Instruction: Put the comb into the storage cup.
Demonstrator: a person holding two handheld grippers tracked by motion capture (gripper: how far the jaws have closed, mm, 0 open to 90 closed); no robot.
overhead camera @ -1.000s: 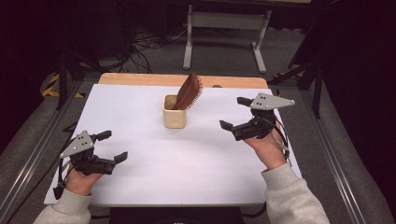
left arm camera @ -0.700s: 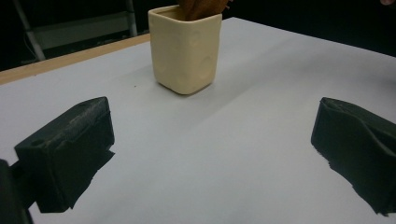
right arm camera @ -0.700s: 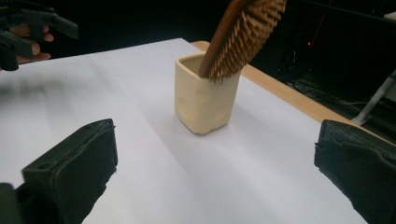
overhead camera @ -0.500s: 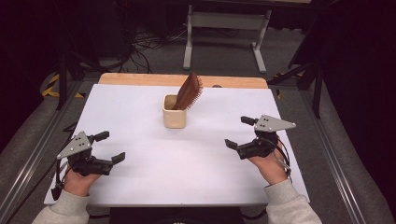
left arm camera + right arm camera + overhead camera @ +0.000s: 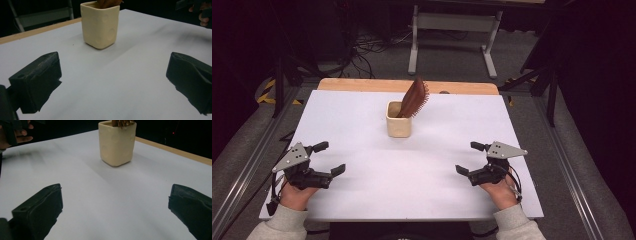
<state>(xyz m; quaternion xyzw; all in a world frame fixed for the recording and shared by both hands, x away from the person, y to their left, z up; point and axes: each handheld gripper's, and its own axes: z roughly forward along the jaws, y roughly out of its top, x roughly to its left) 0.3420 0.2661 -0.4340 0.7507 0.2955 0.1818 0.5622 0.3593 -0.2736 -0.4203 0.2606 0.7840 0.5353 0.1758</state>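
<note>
A cream square cup [image 5: 398, 120] [image 5: 100, 23] [image 5: 117, 142] stands a little behind the middle of the white table [image 5: 362, 115]. A brown hairbrush [image 5: 414, 97] leans out of it, bristles to the right. My left gripper [image 5: 329, 158] rests open at the near left of the table, nothing between its jaws. At the near right lies my right gripper [image 5: 470, 158], also open and holding nothing. Both gripper views look along wide-apart black jaws toward the cup; the brush top is cut off there.
A wooden strip [image 5: 362, 85] runs along the table's far edge. Behind it stands a metal frame [image 5: 452, 30] on a dark floor with cables. Bare white surface lies between the grippers and the cup.
My right gripper has drawn back from beside the cup toward the near right edge and sunk lower. The left gripper shifted slightly nearer. The cup and brush have stayed put.
</note>
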